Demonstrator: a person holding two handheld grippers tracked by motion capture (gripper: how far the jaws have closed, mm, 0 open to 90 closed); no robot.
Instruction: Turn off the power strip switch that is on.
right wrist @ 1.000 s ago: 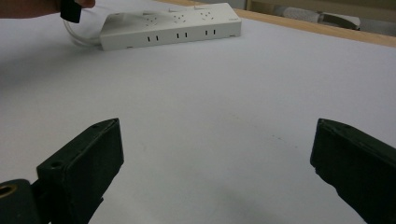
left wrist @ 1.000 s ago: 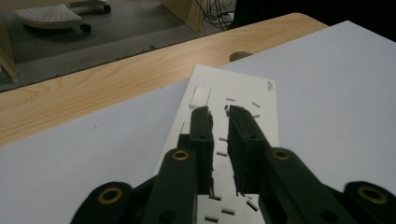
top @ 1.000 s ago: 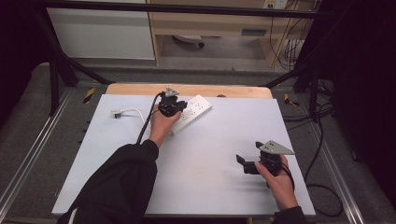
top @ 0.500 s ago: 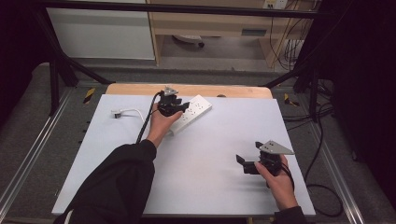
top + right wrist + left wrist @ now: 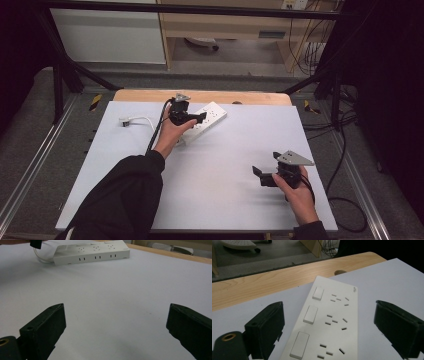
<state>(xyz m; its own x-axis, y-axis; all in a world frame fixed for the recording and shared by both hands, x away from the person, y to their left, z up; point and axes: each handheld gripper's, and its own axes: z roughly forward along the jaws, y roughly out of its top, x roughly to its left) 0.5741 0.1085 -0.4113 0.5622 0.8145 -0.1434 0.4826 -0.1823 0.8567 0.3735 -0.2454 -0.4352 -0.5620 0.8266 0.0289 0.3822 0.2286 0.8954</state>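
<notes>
Where the person's forearms came in over the near edge of the white table [image 5: 210, 200], the right hand [image 5: 300, 192] held the right gripper [image 5: 262, 176] low over bare tabletop at the near right, well apart from everything else. Its jaws stood wide apart with nothing between them, and in the right gripper view the space between them framed plain white surface.

Farther in and to the left, a dark sleeve [image 5: 125, 200] led up to the left hand [image 5: 172, 131], which held the left gripper [image 5: 192, 118] over the near end of a white power strip [image 5: 207, 117]. In the left gripper view its jaws were spread wide, one on each side of the strip [image 5: 329, 322], not touching it. The strip lay flat and at a slant on the table, with three rocker switches [image 5: 310, 314] along one long side and a group of socket slots beside each.

A white cable [image 5: 137, 120] curled on the table to the left of that hand. Beyond the white surface ran a strip of wooden tabletop [image 5: 250, 96].
</notes>
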